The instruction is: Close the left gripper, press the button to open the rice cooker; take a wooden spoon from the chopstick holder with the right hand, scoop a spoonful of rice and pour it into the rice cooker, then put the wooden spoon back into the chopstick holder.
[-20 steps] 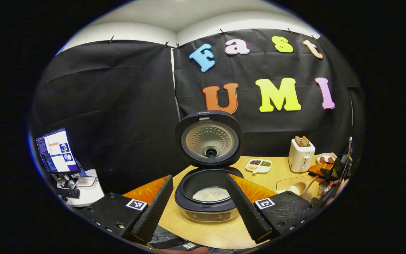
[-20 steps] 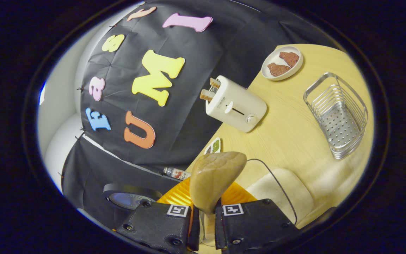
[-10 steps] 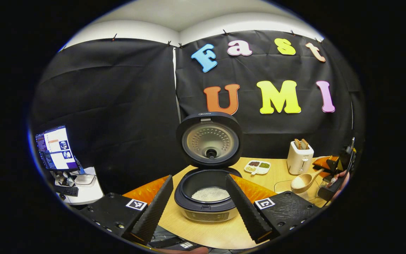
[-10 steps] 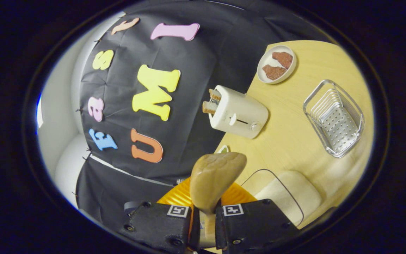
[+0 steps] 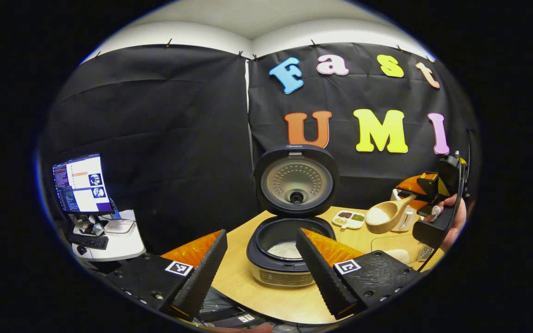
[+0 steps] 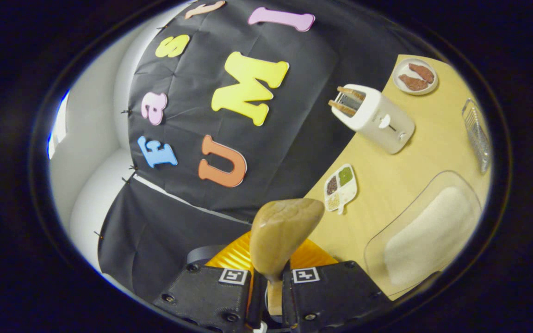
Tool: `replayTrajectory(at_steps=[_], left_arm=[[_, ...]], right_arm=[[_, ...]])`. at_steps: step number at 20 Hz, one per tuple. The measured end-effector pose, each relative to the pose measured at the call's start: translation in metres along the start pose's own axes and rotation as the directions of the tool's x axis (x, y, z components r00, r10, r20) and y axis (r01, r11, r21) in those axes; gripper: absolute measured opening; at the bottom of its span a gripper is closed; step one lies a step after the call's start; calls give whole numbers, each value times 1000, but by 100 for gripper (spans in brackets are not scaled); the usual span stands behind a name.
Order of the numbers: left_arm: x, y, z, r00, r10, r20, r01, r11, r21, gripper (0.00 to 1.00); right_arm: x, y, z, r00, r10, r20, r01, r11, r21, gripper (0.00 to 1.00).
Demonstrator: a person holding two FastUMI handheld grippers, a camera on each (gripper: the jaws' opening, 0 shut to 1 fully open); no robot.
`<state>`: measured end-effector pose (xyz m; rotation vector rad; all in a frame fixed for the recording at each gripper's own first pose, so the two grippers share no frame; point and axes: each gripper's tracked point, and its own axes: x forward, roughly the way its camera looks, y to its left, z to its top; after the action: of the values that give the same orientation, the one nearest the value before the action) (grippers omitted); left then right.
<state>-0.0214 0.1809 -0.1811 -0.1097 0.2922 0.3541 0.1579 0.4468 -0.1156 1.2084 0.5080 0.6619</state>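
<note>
Wooden spoon with rice clamped in right hand-held gripper; left hand-held gripper spread wide, empty.

Left gripper view: low at table edge, level, facing the open rice cooker at mid-frame, fairly near. Right gripper view: raised, rolled sideways, table at right. Both share toaster and sectioned dish.

We saw the rice cooker standing on the wooden table, its round lid upright and open, a layer of white rice in the dark inner pot. We saw the wooden spoon held in the air to the cooker's right, bowl level and heaped with rice, its handle clamped between our right gripper fingers. The chopstick holder could not be made out.
</note>
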Motion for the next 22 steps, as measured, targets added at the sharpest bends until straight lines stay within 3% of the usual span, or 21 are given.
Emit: replayTrajectory(at_steps=[6, 11, 14, 18, 20, 22], left_arm=[[-2, 32, -3, 998, 57, -9, -57, 998, -17, 95], [-2, 44, -10, 996, 90, -23, -90, 996, -13, 96], [-2, 48, -14, 994, 101, -29, -102, 995, -11, 96], [-1, 51, -17, 993, 111, -33, -111, 994, -6, 95], [-1, 52, -20, 993, 110, -35, -111, 994, -4, 96], [0, 54, -18, 993, 114, -31, -114, 993, -5, 96]], right_arm=[[48, 11, -84, 998, -3, -62, 3, 1000, -1, 22], [71, -5, -122, 995, -82, -61, 74, 990, -123, 22], [82, -12, -129, 991, -129, -40, 114, 959, -260, 22], [91, -7, -146, 988, -156, -12, 132, 871, -474, 22], [93, -8, -150, 985, -171, 11, 146, 802, -580, 22], [94, -3, -153, 984, -169, 49, 156, 710, -687, 22]])
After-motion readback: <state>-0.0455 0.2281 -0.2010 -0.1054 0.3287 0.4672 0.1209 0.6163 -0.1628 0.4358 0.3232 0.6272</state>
